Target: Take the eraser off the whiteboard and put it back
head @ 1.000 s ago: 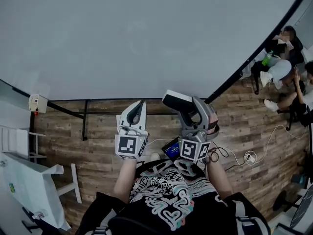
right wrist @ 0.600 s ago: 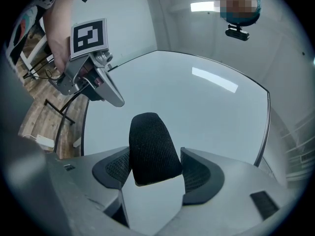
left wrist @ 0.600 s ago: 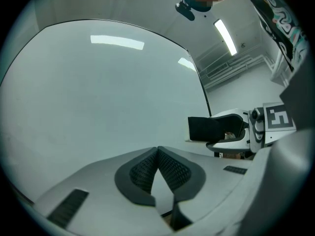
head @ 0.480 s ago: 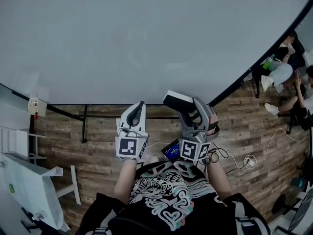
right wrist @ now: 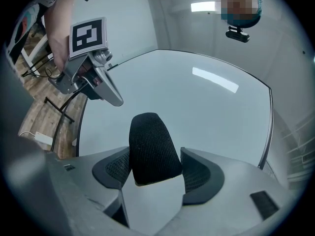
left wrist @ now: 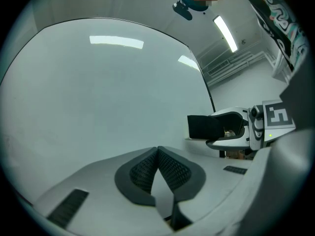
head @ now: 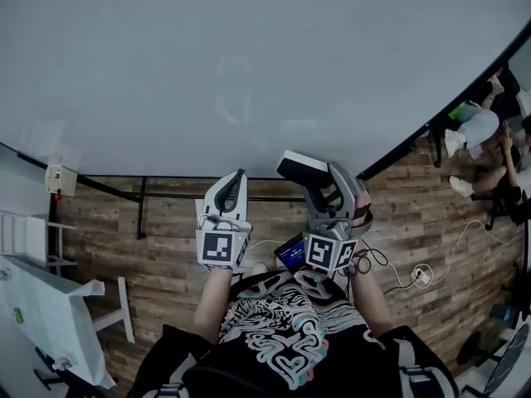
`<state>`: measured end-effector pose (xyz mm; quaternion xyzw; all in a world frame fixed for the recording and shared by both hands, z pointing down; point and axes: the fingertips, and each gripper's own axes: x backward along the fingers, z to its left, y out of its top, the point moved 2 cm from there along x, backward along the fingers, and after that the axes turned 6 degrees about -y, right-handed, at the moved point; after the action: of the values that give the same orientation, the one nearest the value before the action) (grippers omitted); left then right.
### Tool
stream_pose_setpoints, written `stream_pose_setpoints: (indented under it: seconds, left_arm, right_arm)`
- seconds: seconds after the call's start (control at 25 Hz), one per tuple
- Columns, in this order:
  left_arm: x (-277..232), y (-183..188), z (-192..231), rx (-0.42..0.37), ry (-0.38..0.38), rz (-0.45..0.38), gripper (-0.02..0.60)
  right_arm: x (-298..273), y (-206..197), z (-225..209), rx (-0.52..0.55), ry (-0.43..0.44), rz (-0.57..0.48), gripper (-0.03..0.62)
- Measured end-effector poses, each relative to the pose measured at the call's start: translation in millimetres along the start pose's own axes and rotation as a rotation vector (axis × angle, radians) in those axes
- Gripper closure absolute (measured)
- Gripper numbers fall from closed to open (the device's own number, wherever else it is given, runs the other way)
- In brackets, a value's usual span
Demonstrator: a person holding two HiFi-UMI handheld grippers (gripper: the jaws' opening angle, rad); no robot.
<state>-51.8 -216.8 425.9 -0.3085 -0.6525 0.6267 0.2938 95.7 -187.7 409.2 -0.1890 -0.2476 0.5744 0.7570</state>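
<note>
Between the fingers [right wrist: 201, 173] of the right gripper [right wrist: 155, 155], spread wide: the eraser [right wrist: 151, 146], pinched by its 2 flanks, dark textured face toward that gripper's camera. Sticks out well past the tips, so gripped only at its near end. Could pivot or slide out under a sideways knock, or under a hard push against anything flat.

On the left gripper [left wrist: 157, 151], fingers [left wrist: 140, 173] shut tip to tip, nothing between. Sits just beside the right one, in the head view roughly level with it. Could clip the eraser's free end if brought any nearer.

Further out, the whiteboard [head: 249, 73], blank, filling everything ahead. Contact between eraser and board impossible to judge: touching, or just clear. Either way, probably not yet seated back flat. Main risks at that step:
- letting go before getting the face flush, hence no hold and a drop
- arriving tilted, landing on 1 edge and twisting in the grip
- dragging sideways instead of pressing straight in
- pushing too hard and rocking the board on its stand

Farthest down, below the board's lower edge: no tray in sight, only the stand's bars [head: 143, 206] and the wooden floor [head: 166, 264]. Nothing there to catch a fall.
</note>
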Motion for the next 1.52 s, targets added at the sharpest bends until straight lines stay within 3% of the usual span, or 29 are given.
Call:
stream_pose_setpoints:
  seconds: [0.76, 1.52]
  left_arm:
    - [-15.3, -7.0, 6.5, 0.010, 0.004, 0.021, 0.560]
    - [-21.4, -15.3, 15.9, 0.026, -0.014, 0.041, 0.560]
  right_arm:
    - [-25.4, 1.0, 0.8, 0.039, -0.004, -0.080, 0.270]
    - [-35.7, -2.5, 4.9, 0.054, -0.032, -0.067, 0.273]
